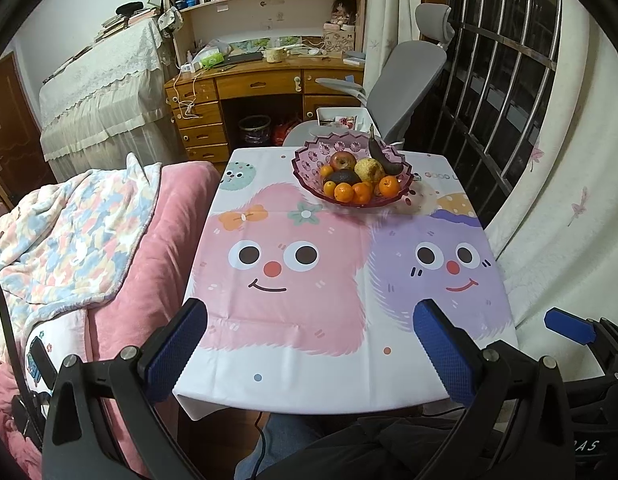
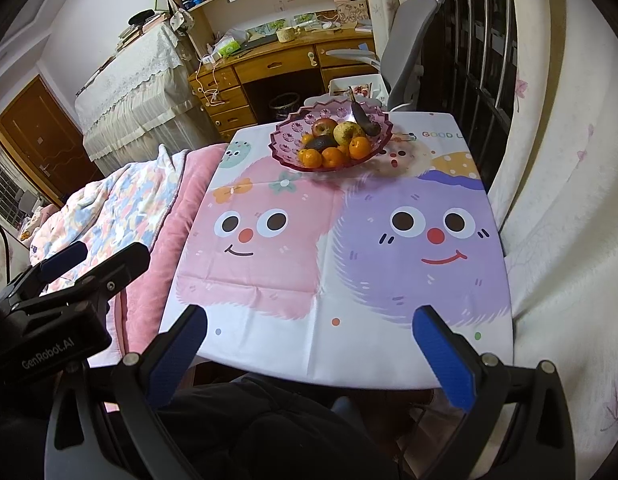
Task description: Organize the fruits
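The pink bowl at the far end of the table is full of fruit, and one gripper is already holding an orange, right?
Not quite. The pink bowl is full of fruit, but neither gripper holds anything: the left gripper and right gripper are both open and empty, as each wrist view shows.

worktop cloth (image 1: pixel 341 376): white ground, pink fuzzy face, purple fuzzy face, red noses, small coloured dots. bowl (image 1: pixel 305 160): translucent pink, flower pattern. inside: oranges (image 1: pixel 344 193) orange; apple (image 1: pixel 343 160) red; pear (image 1: pixel 369 169) yellow-green; avocado (image 1: pixel 342 177) dark green. tongs pads (image 1: pixel 177 344): blue, textured. bed blanket (image 1: pixel 73 232): pastel blotches on pink.
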The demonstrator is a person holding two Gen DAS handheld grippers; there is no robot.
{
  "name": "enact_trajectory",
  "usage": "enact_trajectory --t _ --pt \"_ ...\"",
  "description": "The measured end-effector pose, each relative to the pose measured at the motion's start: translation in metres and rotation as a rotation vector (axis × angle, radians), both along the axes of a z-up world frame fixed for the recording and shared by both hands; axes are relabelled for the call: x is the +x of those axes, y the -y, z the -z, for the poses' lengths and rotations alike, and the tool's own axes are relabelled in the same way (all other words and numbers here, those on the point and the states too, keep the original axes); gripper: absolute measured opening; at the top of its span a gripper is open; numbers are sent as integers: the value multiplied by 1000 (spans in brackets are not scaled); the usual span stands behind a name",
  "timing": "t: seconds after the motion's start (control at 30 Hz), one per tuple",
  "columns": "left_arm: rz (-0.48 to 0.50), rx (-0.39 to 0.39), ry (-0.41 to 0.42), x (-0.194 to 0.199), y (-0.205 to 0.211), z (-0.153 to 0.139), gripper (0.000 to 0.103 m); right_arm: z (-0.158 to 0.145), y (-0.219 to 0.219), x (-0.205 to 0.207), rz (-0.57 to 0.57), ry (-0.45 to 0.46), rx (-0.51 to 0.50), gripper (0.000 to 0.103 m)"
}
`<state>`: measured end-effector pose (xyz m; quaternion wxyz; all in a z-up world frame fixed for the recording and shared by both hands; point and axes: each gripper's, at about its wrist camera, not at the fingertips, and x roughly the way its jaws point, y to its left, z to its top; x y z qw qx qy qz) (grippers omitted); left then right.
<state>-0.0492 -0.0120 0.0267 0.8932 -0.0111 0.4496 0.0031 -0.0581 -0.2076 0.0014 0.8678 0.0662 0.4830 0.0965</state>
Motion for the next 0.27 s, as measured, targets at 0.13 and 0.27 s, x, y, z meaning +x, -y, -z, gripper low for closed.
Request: enact_trajectory --t 0.13,0.27 --pt "1 1 -2 0 -1 0 102 1 -1 0 0 -4 1 103" --pt "0 3 -8 -1 -1 1 102 2 -2 -1 0 -8 1 103"
